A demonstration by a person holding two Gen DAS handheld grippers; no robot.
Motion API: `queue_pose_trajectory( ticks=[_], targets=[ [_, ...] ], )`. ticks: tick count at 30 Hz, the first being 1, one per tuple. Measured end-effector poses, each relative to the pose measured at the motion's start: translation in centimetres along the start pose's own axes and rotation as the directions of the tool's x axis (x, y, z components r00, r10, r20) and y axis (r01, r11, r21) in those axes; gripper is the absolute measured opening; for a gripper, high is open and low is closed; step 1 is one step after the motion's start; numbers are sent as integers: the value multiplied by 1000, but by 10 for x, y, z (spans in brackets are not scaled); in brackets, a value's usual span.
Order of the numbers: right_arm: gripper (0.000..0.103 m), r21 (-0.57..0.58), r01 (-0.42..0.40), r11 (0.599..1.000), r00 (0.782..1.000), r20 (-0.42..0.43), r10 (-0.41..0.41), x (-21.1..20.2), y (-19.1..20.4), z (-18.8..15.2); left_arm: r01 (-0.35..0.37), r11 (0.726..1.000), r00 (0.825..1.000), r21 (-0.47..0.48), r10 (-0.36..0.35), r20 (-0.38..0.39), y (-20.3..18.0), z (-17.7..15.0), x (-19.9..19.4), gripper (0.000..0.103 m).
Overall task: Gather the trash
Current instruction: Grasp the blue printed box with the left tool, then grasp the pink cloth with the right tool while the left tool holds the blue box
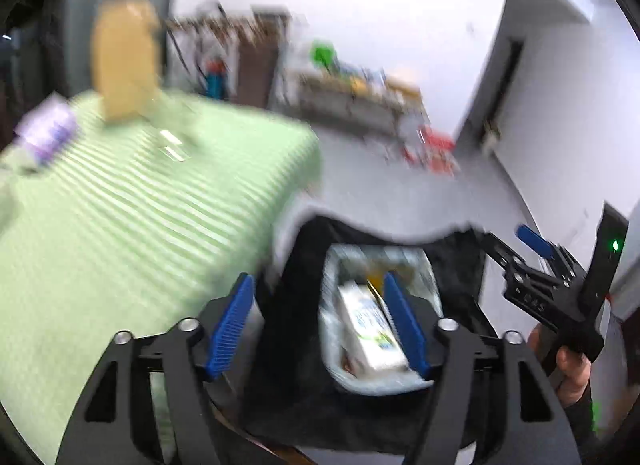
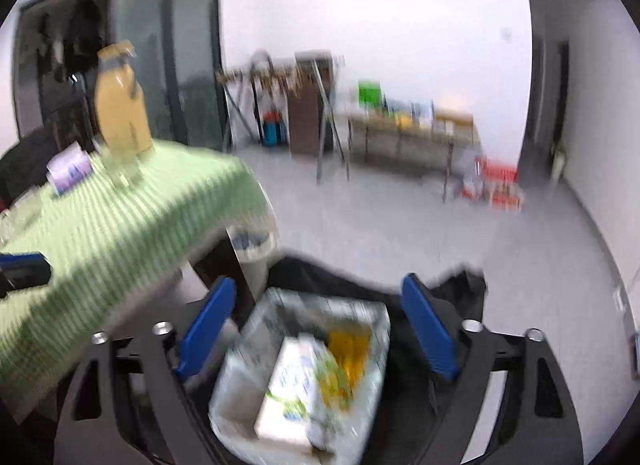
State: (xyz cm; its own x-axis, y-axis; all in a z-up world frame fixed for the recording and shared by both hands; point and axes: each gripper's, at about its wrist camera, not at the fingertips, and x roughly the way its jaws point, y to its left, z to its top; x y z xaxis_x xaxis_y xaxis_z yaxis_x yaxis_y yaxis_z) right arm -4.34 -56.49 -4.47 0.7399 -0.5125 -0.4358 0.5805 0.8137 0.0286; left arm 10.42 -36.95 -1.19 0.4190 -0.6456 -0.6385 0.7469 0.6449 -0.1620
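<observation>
- Right now my left gripper (image 1: 318,321) hangs over the trash bag (image 1: 304,377), its blue pads spread apart and nothing pinched between them.
- Seen from my left wrist, the bag is black on the outside with a pale liner (image 1: 332,349), and its mouth gapes upward just beside the table's edge.
- Inside the liner lies a white carton (image 1: 370,327) with blue and green print, tilted lengthwise, with something yellow (image 1: 376,277) just beyond it.
- My right gripper (image 2: 316,325) is also spread wide and empty, its two blue pads standing either side of the same open bag (image 2: 460,285) below.
- From that wrist, the carton (image 2: 288,393) lies in the middle of the liner with a yellow wrapper or packet (image 2: 352,349) touching it; the blur keeps me from telling what exactly that is.
- My right tongs (image 1: 536,261) show in the left view too, off beyond the bag's far rim, held by my hand (image 1: 572,369) in a dark sleeve, with a small green light on the body.
- The table (image 1: 132,233) with its green striped cloth lies to the left of the bag.
- On it stands a tall yellow bottle (image 2: 120,105) near the far edge, upright, and a small purple and white packet (image 2: 70,169) lies near it.
- Beside the table leg a pale bin (image 2: 252,253) is on the floor, close to the bag.
- Everything is smeared by motion, so finer details of the print escape me.
</observation>
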Motion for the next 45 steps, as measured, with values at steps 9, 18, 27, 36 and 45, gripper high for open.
queue_pose_trajectory(
  ticks=[9,18,27,36,45],
  targets=[
    [95,-157,-150,976,968,178,177,-20,118,27,-310,937,921,-163,339,193,121,-19,-123,92],
    [95,-255,-431,866,885,71,461,-12,267,38,-678,450,502,-581,861,81,277,-85,-223,96],
    [95,-342,-579,740,811,-142,568,-22,381,37,-732,427,588,-530,789,-176,358,-99,-180,94],
    [68,-478,-662,578,730,-237,641,-43,471,31,-587,517,683,-623,730,-37,350,-127,-229,66],
    [54,-517,-772,371,598,-391,700,-53,590,1,-417,541,676,-730,722,148,362,-152,-340,64]
  ],
)
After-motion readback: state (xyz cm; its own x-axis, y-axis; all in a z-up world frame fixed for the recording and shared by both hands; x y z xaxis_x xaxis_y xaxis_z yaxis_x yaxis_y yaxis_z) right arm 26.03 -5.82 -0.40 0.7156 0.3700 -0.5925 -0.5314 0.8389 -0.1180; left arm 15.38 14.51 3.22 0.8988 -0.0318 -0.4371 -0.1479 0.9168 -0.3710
